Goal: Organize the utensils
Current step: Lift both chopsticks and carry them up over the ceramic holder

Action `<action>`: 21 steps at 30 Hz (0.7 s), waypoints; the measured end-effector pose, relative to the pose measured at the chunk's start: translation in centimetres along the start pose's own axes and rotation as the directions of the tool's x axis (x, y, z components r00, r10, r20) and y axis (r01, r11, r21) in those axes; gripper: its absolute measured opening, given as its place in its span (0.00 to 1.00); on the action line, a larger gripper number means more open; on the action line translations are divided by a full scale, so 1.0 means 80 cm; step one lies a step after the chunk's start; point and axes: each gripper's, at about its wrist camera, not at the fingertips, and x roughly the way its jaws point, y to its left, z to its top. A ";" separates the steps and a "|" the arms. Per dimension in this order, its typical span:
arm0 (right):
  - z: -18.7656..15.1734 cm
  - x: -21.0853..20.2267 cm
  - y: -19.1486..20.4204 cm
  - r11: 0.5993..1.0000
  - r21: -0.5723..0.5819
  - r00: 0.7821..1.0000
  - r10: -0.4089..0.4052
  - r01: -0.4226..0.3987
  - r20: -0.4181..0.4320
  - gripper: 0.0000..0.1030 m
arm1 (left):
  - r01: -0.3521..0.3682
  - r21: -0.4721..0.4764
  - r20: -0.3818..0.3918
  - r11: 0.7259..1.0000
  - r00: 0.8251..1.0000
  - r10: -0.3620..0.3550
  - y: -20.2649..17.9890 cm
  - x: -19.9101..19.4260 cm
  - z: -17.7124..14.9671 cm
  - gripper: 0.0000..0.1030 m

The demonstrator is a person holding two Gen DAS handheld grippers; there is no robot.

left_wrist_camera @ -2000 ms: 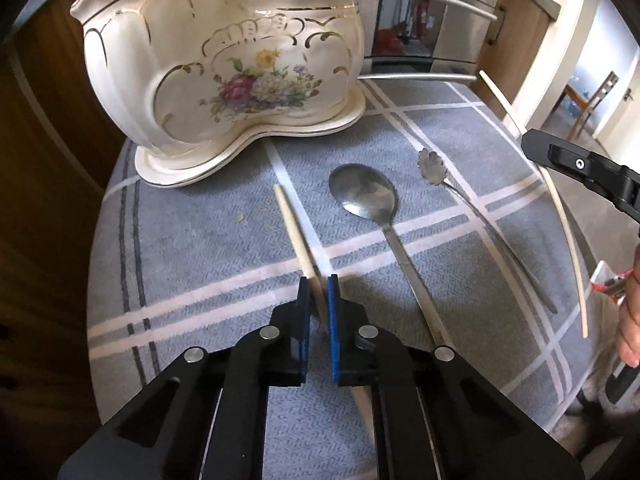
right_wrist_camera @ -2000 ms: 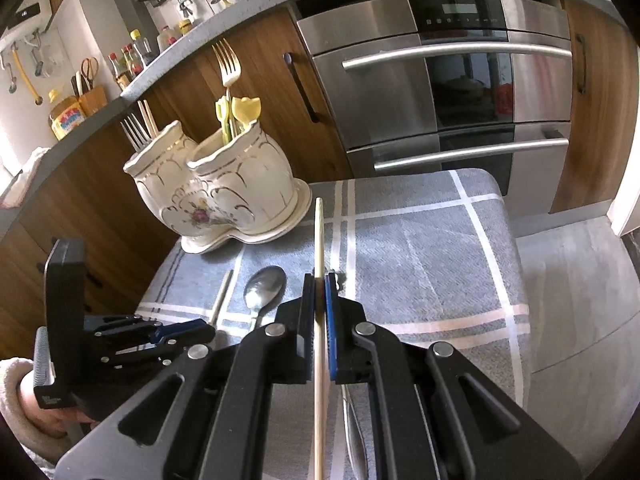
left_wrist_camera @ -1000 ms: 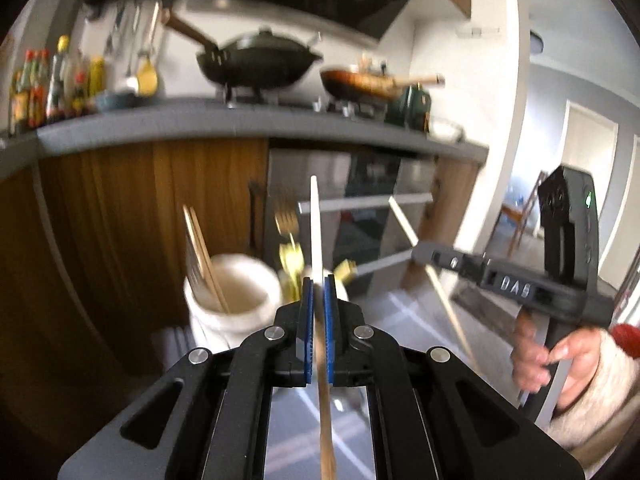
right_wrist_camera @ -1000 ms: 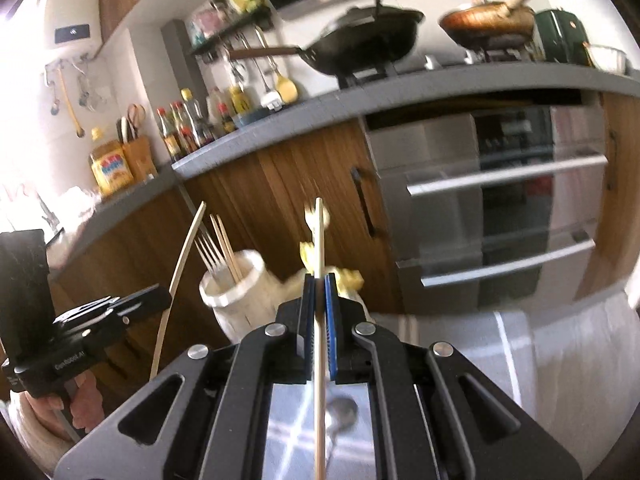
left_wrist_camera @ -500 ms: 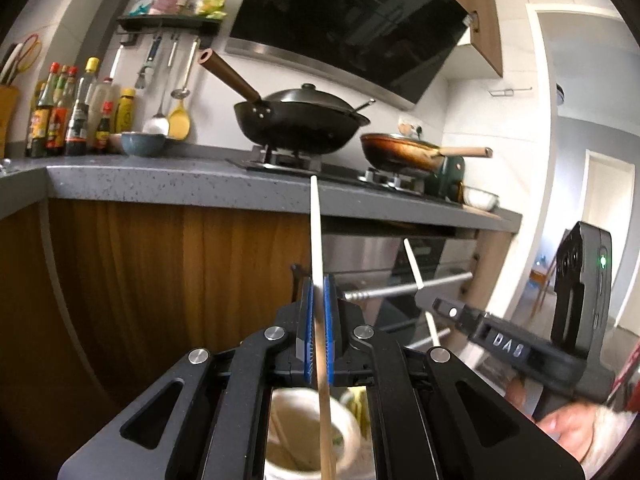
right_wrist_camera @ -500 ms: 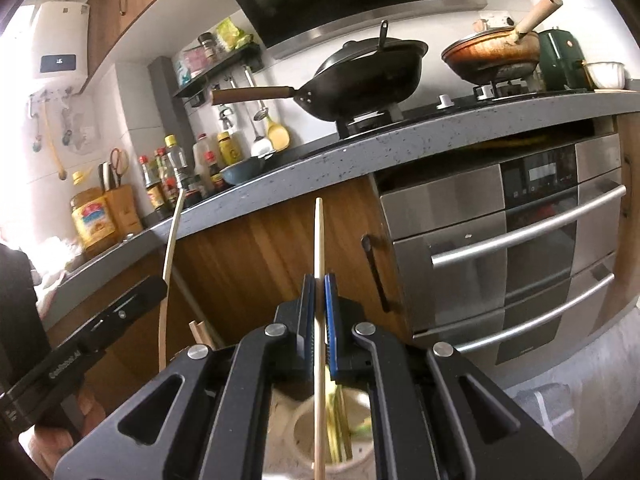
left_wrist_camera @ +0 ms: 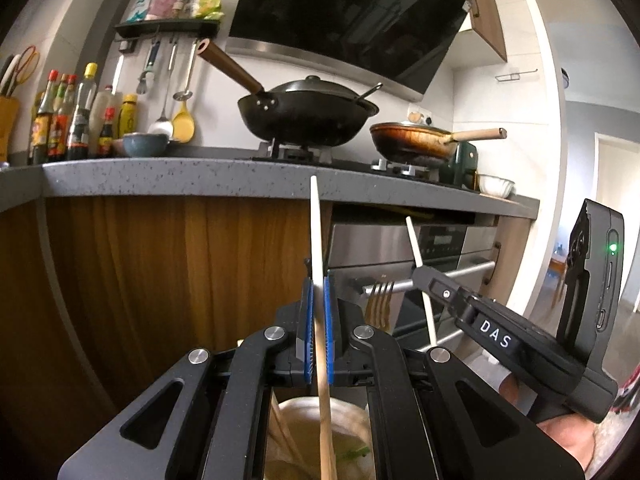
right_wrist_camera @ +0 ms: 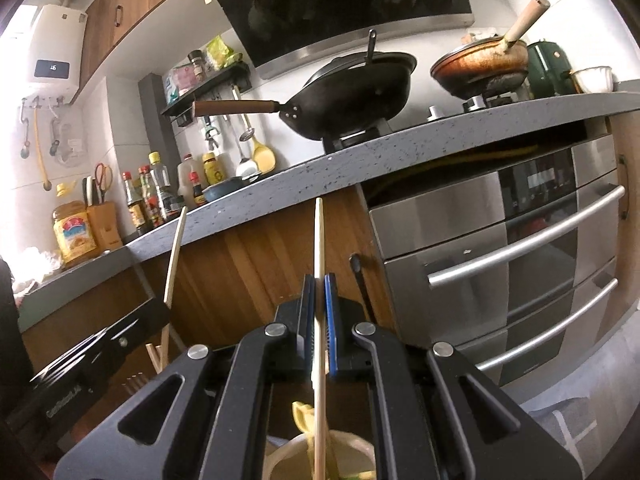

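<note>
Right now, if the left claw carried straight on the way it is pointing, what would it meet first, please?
Probably the wooden cabinet front under the countertop. The left claw, shut on a chopstick, points level at it; nothing shows between, though depth is unclear. The holder sits below that line.

In the left wrist view the left gripper (left_wrist_camera: 318,308) stands above the mouth of a holder (left_wrist_camera: 352,420); a chopstick (left_wrist_camera: 316,240) runs upright between its closed jaws, its lower end seemingly inside that mouth; to its right the right gripper (left_wrist_camera: 426,276) grips a second chopstick (left_wrist_camera: 414,246); a fork (left_wrist_camera: 378,300) rises between the two grippers; behind all of them runs the counter (left_wrist_camera: 200,172), with a wok (left_wrist_camera: 308,114) on it and a pan (left_wrist_camera: 412,142) right of the wok.
</note>
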 end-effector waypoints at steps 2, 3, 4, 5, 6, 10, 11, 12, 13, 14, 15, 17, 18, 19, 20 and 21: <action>-0.004 0.003 0.000 1.000 -0.006 1.000 -0.011 0.011 0.005 0.05 | 0.002 -0.003 -0.008 1.000 1.000 -0.002 0.001 0.001 -0.003 0.05; -0.007 0.005 0.000 1.000 -0.011 1.000 -0.016 0.016 0.001 0.05 | 0.003 -0.002 -0.011 1.000 1.000 -0.003 0.002 0.001 -0.004 0.05; -0.010 0.007 0.000 1.000 -0.016 1.000 -0.019 0.019 -0.003 0.05 | 0.003 -0.001 -0.013 1.000 1.000 -0.003 0.001 0.000 -0.005 0.05; -0.012 0.008 0.000 1.000 -0.019 1.000 -0.018 0.018 -0.011 0.05 | 0.006 -0.001 -0.015 1.000 1.000 -0.006 0.002 -0.001 -0.006 0.05; -0.014 0.008 0.000 1.000 -0.020 1.000 -0.016 0.016 -0.020 0.05 | 0.009 -0.002 -0.017 1.000 1.000 -0.010 0.002 -0.002 -0.007 0.05; -0.021 0.000 0.002 0.999 -0.040 0.999 0.001 -0.003 -0.041 0.05 | 0.026 0.000 -0.025 1.000 0.999 -0.026 0.002 -0.012 -0.011 0.05; -0.022 -0.002 0.002 0.999 -0.045 0.999 0.004 -0.006 -0.046 0.05 | 0.030 0.002 -0.027 1.000 0.999 -0.030 0.002 -0.014 -0.012 0.05; -0.024 -0.006 0.003 0.999 -0.051 0.998 0.008 -0.011 -0.054 0.05 | 0.037 0.004 -0.031 0.999 0.999 -0.037 0.001 -0.018 -0.013 0.05; -0.025 -0.011 0.003 0.998 -0.057 0.998 0.010 -0.014 -0.063 0.05 | 0.044 0.007 -0.034 0.999 0.998 -0.044 0.000 -0.022 -0.015 0.05; -0.026 -0.014 0.003 0.998 -0.059 0.998 0.011 -0.015 -0.068 0.05 | 0.048 0.010 -0.037 0.999 0.998 -0.048 -0.001 -0.025 -0.017 0.05; -0.027 -0.019 0.002 0.998 -0.061 0.997 0.017 -0.022 -0.078 0.05 | 0.053 0.010 -0.043 0.999 0.998 -0.053 -0.001 -0.029 -0.019 0.05; -0.031 -0.027 0.000 0.998 -0.061 0.995 0.024 -0.030 -0.100 0.05 | 0.061 0.008 -0.053 0.998 0.997 -0.061 -0.002 -0.036 -0.025 0.05; -0.034 -0.033 -0.001 0.998 -0.060 0.994 0.027 -0.034 -0.107 0.05 | 0.069 0.003 -0.062 0.998 0.996 -0.069 -0.002 -0.040 -0.029 0.05; -0.038 -0.038 -0.001 0.997 -0.060 0.993 0.031 -0.038 -0.117 0.05 | 0.076 0.000 -0.071 0.997 0.995 -0.076 -0.002 -0.042 -0.033 0.05; -0.040 -0.041 0.000 0.997 -0.062 0.992 0.032 -0.040 -0.124 0.05 | 0.082 -0.004 -0.079 0.997 0.994 -0.082 -0.003 -0.043 -0.036 0.05; -0.043 -0.045 0.001 0.997 -0.066 0.991 0.033 -0.042 -0.133 0.05 | 0.086 -0.006 -0.089 0.996 0.992 -0.086 -0.003 -0.042 -0.039 0.05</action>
